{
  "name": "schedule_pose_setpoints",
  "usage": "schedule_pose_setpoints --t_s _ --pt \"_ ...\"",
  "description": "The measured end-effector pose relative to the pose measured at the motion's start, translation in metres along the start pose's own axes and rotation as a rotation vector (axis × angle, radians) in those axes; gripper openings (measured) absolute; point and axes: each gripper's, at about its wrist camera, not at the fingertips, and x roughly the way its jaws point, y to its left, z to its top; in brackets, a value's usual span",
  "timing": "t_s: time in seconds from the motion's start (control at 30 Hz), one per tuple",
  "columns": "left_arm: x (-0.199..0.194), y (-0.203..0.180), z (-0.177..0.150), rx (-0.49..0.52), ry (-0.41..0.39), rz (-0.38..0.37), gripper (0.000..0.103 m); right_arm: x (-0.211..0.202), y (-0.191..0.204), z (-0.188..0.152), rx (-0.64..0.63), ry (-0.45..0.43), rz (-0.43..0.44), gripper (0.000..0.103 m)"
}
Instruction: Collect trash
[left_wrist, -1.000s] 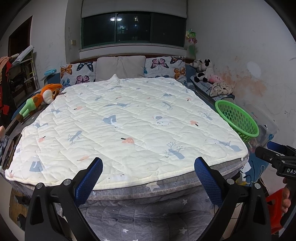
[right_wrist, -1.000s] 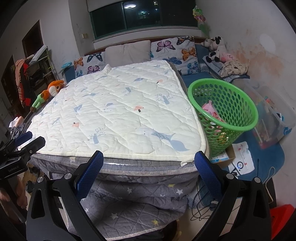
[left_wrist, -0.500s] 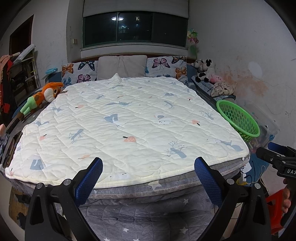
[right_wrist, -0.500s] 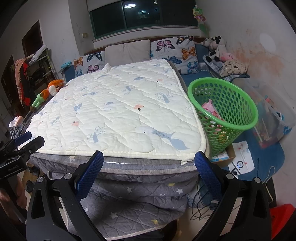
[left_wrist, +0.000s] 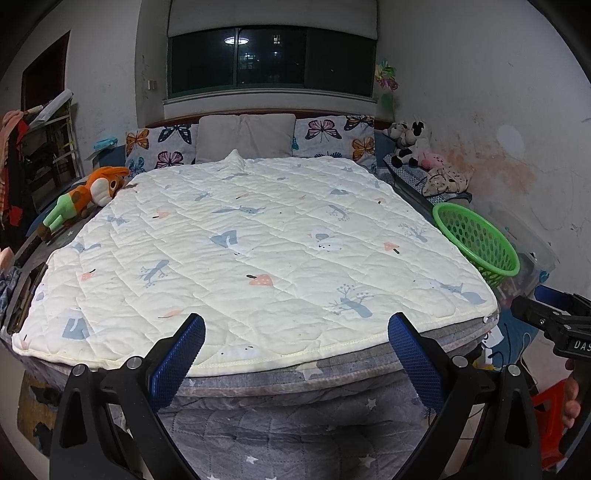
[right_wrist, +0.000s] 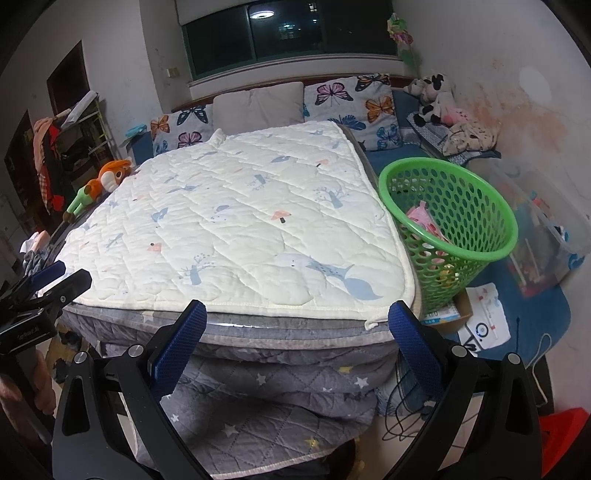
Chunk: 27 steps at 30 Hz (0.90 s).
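A green mesh basket (right_wrist: 448, 218) stands on the floor at the bed's right side; pink and yellow trash (right_wrist: 424, 221) lies inside it. It also shows in the left wrist view (left_wrist: 476, 240). My left gripper (left_wrist: 295, 347) is open and empty, held at the foot of the bed. My right gripper (right_wrist: 297, 334) is open and empty, near the bed's front right corner. Each gripper shows at the edge of the other's view: the right one (left_wrist: 554, 328), the left one (right_wrist: 37, 291). No loose trash shows on the cream quilt (left_wrist: 251, 251).
An orange plush toy (left_wrist: 85, 195) lies at the bed's left edge. Butterfly pillows (left_wrist: 332, 136) and stuffed animals (left_wrist: 410, 142) are at the head. Papers and a small box (right_wrist: 476, 317), cables and a clear bin (right_wrist: 546, 236) are on the floor right. A red stool (right_wrist: 565, 428) is near.
Both grippers have stayed open and empty. The left view has risen slightly and drifted; the right view has barely shifted.
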Motion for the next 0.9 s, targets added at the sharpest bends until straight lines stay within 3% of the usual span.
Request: schedule_pose_setpoints --t_s 0.9 --pt "-0.018 -0.004 0.006 -0.018 -0.081 0.036 0.096 -0.022 0.007 0.003 -0.035 -0.135 0.027 0.098"
